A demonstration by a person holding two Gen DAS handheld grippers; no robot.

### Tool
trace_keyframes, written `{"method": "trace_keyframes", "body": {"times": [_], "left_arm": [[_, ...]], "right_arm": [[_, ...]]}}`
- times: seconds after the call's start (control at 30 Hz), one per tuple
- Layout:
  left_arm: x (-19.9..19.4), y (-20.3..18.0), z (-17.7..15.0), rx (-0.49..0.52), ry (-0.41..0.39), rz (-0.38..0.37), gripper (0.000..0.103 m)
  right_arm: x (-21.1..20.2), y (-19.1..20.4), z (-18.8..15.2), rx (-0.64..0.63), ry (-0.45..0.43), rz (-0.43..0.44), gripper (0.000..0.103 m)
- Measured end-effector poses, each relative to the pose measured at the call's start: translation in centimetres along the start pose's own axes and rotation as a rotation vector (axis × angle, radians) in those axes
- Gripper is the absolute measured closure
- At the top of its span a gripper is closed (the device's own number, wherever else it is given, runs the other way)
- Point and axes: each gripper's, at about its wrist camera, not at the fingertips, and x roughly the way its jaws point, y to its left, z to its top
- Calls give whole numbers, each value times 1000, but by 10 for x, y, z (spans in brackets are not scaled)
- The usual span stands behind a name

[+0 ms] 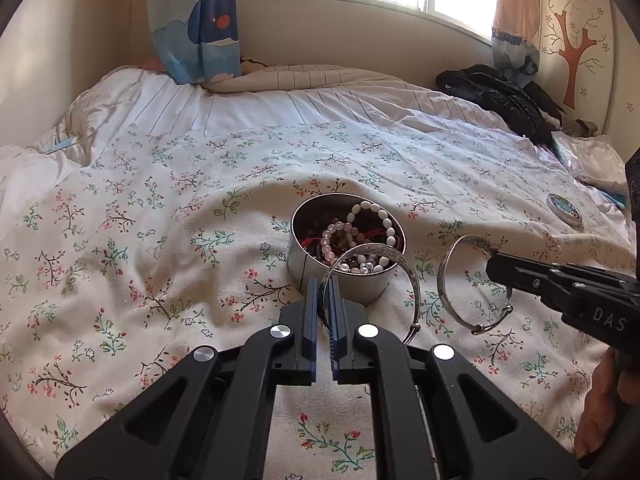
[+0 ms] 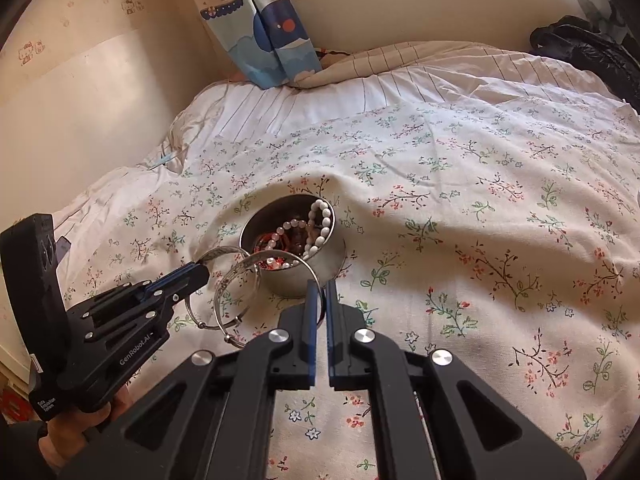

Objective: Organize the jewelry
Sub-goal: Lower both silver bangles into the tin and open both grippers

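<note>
A round metal tin (image 1: 340, 280) full of bead bracelets sits on the floral bedsheet; it also shows in the right wrist view (image 2: 304, 276). My left gripper (image 1: 323, 284) is shut on a silver bangle (image 1: 404, 268) and holds it in front of the tin. My right gripper (image 2: 320, 286) is shut on a second silver bangle (image 2: 240, 280), held just left of the tin in that view. In the left wrist view the right gripper (image 1: 494, 264) holds its bangle (image 1: 444, 276) to the right of the tin. In the right wrist view the left gripper (image 2: 202, 270) pinches its bangle (image 2: 216, 254).
The tin's lid (image 1: 565, 209) lies on the sheet at the right. A black jacket (image 1: 500, 96) is heaped at the far right of the bed. Folded striped bedding (image 1: 280, 92) lies by the window wall. Curtains (image 1: 192, 20) hang behind.
</note>
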Motion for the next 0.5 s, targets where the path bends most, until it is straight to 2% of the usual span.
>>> {"method": "trace_keyframes", "body": {"times": [0.13,0.2,0.27,0.4,0.5], "left_arm": [[5,3,4,-10,-2,1,98],[8,3,7,-11,-3,0,98],[11,3,10,-10,-4,-1,98],[16,3,16,-15,-11,-4,98],[18,3,18,-16,-13,-8,98]], "right_arm": [[20,-5,-3,12,77,-17,92],[26,-9,-4,12,89,-33,74],[30,-12,-3,6,96,-43,72],[46,-12,-4,-22,142,-57,58],[60,-6,-8,-71,191,-71,57]]}}
